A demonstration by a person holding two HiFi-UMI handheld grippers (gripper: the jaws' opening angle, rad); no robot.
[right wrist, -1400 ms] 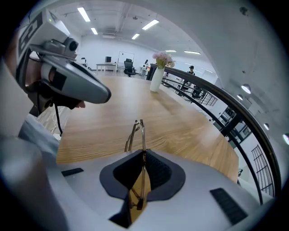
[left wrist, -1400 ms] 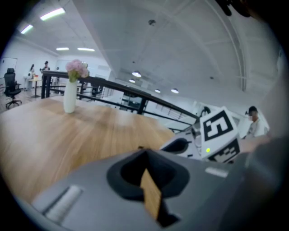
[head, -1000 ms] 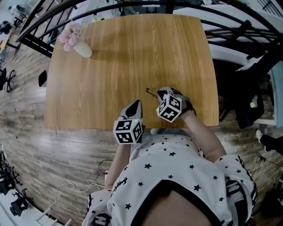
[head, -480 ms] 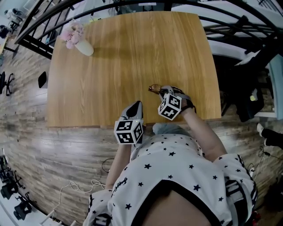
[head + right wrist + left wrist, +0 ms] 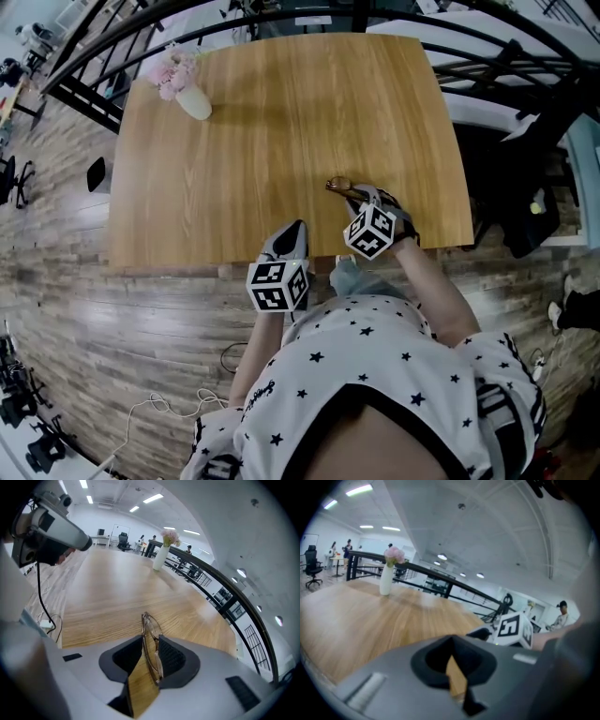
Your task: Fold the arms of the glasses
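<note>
The right gripper (image 5: 151, 657) pinches the wire-framed glasses (image 5: 149, 626) edge-on, long axis running out along its jaws, while the left gripper (image 5: 297, 228), pressed together and empty, hovers near, left of the glasses.

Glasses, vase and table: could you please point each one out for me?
Glasses (image 5: 151, 641), right gripper view, on the lens.
Vase (image 5: 197, 105), head view, on its white body.
Table (image 5: 281, 122), head view, on bare top.
</note>
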